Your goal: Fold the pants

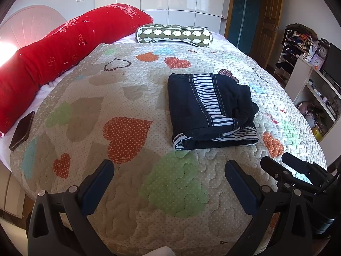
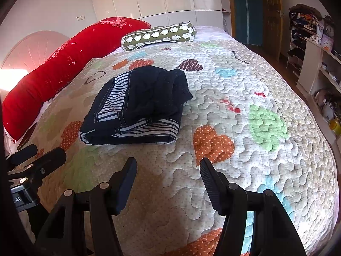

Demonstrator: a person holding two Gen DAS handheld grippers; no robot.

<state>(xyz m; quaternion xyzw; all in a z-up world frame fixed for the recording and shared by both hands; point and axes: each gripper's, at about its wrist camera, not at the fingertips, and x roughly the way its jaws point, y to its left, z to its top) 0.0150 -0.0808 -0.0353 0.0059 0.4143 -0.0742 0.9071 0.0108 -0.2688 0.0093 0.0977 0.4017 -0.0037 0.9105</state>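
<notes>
While the dark blue pants (image 1: 210, 111) lie folded in a neat pile on the heart quilt (image 1: 132, 98), both grippers hang above the bed with nothing in them. The pants show a blue and white striped band, and they sit near the middle of the quilt, well away from the pillows.

The left gripper (image 1: 169, 171) has its two fingers spread wide apart over a green patch, close to the near edge of the pants but not touching them. The right gripper (image 2: 168, 168) is spread wide too, just in front of the pants (image 2: 138, 106), with an orange heart (image 2: 213, 144) beside its right finger.

A long red pillow (image 1: 64, 51) lies along the head of the bed, next to a small green pillow with white spots (image 1: 174, 34). A dark phone (image 1: 22, 130) rests by the red pillow. Shelves full of stuff (image 2: 319, 68) stand on the right side of the room.
</notes>
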